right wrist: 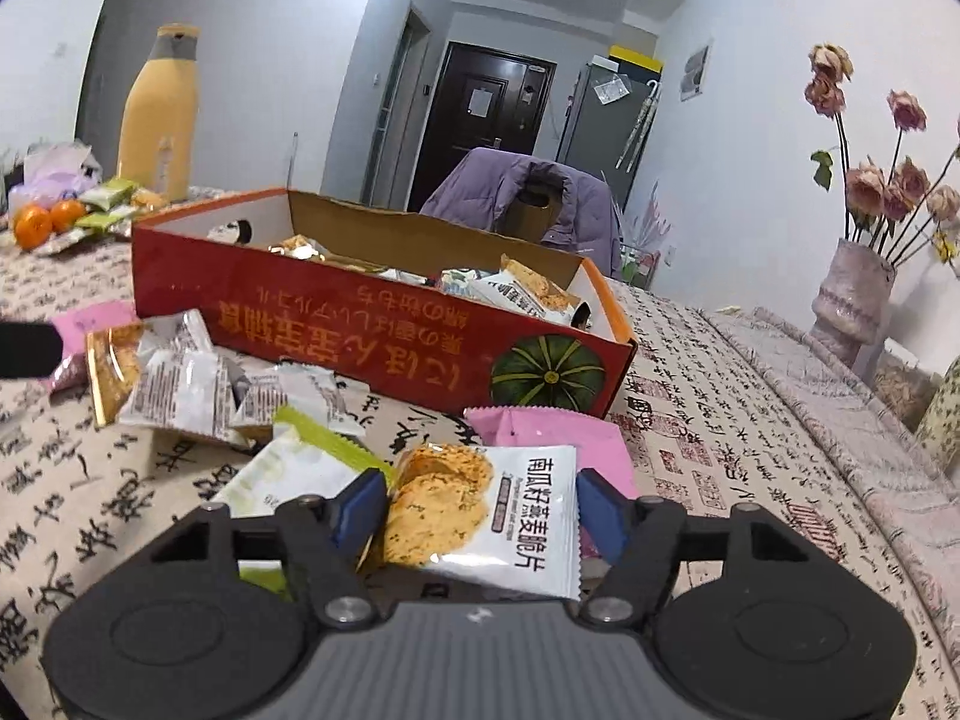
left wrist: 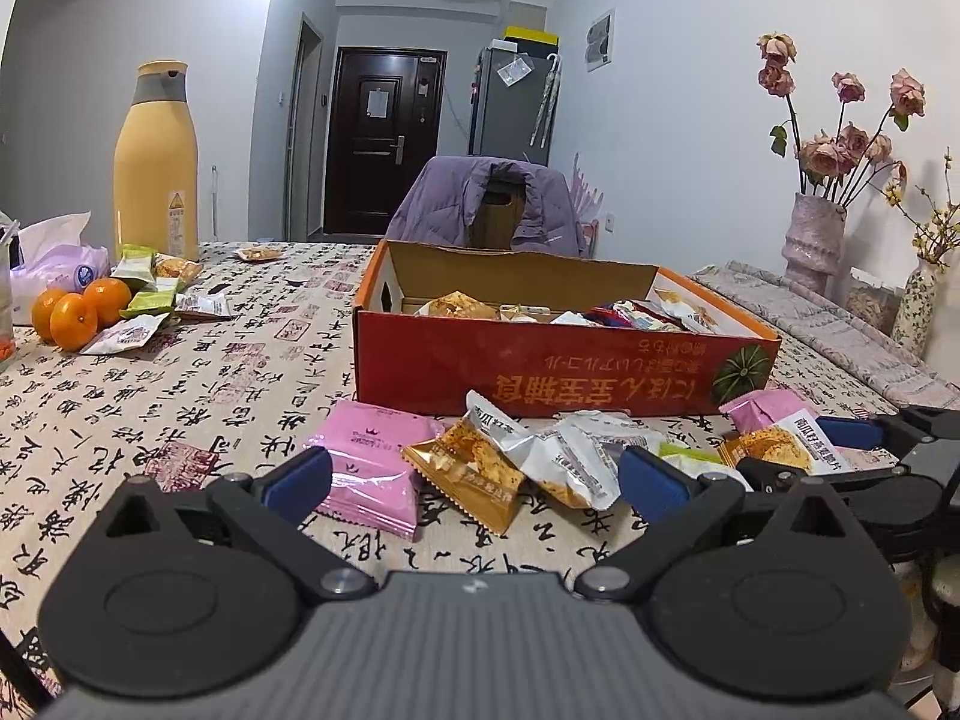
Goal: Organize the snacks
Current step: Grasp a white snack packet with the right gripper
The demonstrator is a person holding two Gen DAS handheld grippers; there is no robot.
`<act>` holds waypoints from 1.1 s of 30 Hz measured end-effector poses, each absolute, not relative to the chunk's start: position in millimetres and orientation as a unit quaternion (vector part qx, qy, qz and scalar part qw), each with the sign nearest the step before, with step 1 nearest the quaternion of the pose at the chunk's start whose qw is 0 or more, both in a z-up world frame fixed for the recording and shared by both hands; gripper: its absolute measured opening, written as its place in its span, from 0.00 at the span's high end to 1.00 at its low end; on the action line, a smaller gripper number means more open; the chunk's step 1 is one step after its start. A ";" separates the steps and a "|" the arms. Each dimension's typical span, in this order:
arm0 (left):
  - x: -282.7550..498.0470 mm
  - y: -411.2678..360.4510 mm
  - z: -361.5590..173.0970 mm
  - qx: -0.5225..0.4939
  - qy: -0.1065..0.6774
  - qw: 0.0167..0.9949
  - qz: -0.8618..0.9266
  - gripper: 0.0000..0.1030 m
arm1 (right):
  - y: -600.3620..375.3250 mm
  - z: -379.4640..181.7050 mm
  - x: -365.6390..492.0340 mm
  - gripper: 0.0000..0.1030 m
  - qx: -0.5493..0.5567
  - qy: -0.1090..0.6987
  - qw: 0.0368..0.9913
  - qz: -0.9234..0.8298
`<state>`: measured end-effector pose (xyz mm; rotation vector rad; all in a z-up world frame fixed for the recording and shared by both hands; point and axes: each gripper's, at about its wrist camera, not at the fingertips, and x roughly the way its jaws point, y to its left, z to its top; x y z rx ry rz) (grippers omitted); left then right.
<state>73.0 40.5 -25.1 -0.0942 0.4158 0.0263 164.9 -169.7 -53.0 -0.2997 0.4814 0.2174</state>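
An open red cardboard box (left wrist: 540, 360) stands mid-table with several snack packets inside. Loose packets lie in front of it: a pink packet (left wrist: 366, 468), a golden packet (left wrist: 468, 474) and a white packet (left wrist: 570, 462). My left gripper (left wrist: 477, 480) is open wide, low over the table, with these packets between its blue pads. My right gripper (right wrist: 480, 507) straddles a white cracker packet (right wrist: 456, 516) that lies on a pink packet (right wrist: 540, 432) and a green-edged packet (right wrist: 288, 468). Its pads sit right at the packet's edges, and the packet is not squeezed.
More packets (left wrist: 144, 276) and three oranges (left wrist: 72, 312) lie far left beside a tall yellow bottle (left wrist: 157, 162). A vase of dried roses (left wrist: 813, 246) and folded cloth (left wrist: 840, 330) occupy the right. A chair with a purple jacket (left wrist: 480, 204) stands behind the table.
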 end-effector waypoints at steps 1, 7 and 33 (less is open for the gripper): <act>72.7 40.4 -25.6 -0.047 0.207 0.977 0.013 0.00 | -168.7 -53.5 163.6 0.35 -0.154 0.235 0.954 0.107; 70.5 39.9 -26.6 -0.047 0.208 0.977 0.013 0.00 | -167.1 -56.3 154.3 0.46 -0.178 0.222 0.952 0.114; 71.1 45.9 -28.9 -0.050 0.219 0.974 0.024 0.00 | -179.1 -35.8 132.2 0.80 -0.124 0.186 0.958 0.179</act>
